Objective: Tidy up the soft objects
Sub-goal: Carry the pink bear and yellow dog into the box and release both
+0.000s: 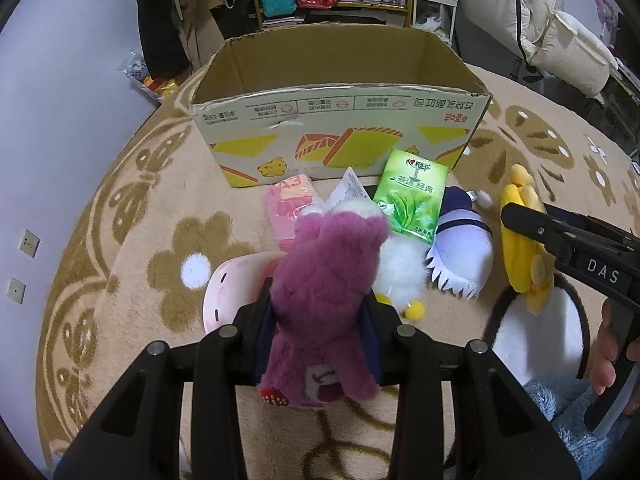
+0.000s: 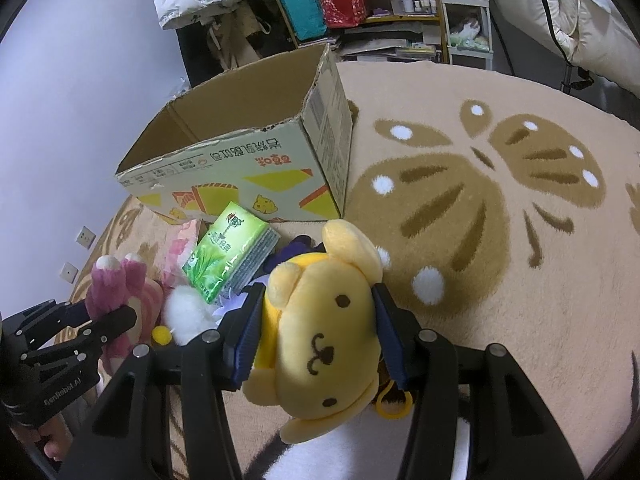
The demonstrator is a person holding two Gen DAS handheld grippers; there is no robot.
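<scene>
Both grippers are loaded: left gripper (image 1: pixel 320 312) clamps a fuzzy purple plush bear (image 1: pixel 326 280), right gripper (image 2: pixel 316 332) a yellow plush dog (image 2: pixel 324 332). Open cardboard box (image 1: pixel 340 120) looks empty; the green tissue pack (image 1: pixel 412 196) and other toys wait on the rug.

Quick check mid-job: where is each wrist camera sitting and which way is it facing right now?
Left wrist: on the left gripper, angled down over the rug at the cardboard box; its fingers clamp a purple plush bear; the right gripper and a hand show at right.
Right wrist: on the right gripper, facing the same box; fingers clamp a yellow plush dog; left gripper at left.
Shared: box, green tissue pack, both plushes.
</scene>
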